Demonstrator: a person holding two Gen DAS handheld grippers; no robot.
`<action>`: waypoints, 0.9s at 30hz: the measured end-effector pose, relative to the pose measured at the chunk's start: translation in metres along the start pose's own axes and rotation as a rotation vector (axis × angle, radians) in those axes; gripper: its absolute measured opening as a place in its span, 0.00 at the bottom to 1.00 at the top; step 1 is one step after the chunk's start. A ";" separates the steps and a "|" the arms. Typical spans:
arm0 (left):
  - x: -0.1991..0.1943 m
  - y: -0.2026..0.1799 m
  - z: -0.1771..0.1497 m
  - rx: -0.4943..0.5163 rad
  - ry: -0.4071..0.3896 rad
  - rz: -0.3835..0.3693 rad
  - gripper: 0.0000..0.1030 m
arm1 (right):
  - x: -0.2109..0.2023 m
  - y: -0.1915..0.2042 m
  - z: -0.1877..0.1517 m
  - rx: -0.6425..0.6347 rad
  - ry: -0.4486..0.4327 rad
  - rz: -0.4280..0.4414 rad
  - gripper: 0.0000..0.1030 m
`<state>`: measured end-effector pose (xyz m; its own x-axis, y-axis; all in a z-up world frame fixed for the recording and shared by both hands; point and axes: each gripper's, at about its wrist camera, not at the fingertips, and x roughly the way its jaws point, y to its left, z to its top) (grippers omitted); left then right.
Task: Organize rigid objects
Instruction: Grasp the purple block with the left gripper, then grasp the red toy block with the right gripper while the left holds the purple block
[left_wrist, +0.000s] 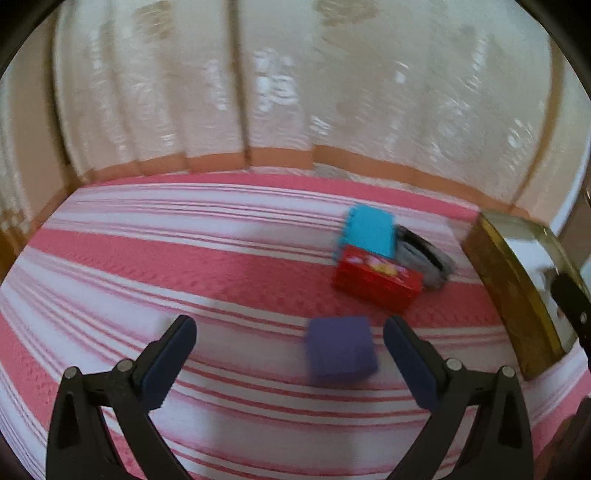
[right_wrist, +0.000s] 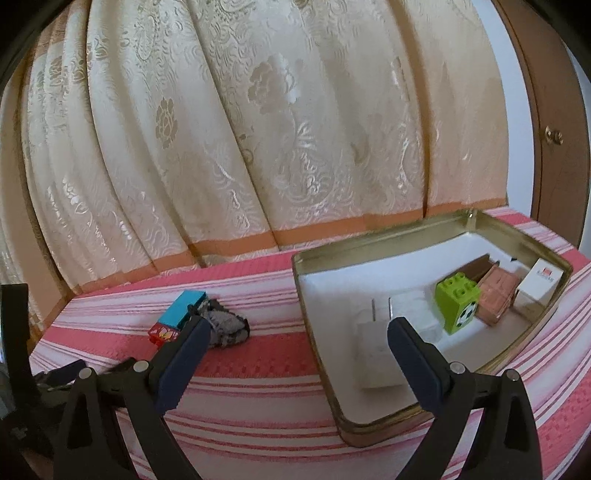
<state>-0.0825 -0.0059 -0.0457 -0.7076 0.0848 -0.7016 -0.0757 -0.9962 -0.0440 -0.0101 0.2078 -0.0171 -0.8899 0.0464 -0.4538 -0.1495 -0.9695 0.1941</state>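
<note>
A purple cube lies on the striped cloth between the open fingers of my left gripper, nearer the right finger; the view is blurred. Behind it stand a red box, a blue box and a grey bundle. They also show in the right wrist view: the blue box, the red box, the grey bundle. My right gripper is open and empty above the near left edge of the gold tin. The tin holds a white plug adapter, a green brick, a pink block and a white box.
The tin's side stands at the right of the left wrist view. A cream curtain hangs close behind the table. A brown door is at the far right. Dark gear sits at the left edge.
</note>
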 end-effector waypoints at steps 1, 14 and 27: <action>0.001 -0.005 0.000 0.024 0.005 0.003 0.99 | 0.001 0.000 -0.001 0.002 0.009 0.006 0.95; 0.018 0.003 -0.002 -0.025 0.108 -0.003 0.38 | 0.005 0.016 -0.004 -0.050 0.049 0.048 0.95; -0.001 0.039 0.001 -0.175 -0.050 0.127 0.38 | 0.034 0.084 -0.016 -0.274 0.155 0.216 0.67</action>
<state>-0.0856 -0.0445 -0.0458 -0.7380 -0.0450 -0.6732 0.1360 -0.9872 -0.0831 -0.0458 0.1244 -0.0299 -0.8092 -0.1828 -0.5584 0.1741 -0.9823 0.0693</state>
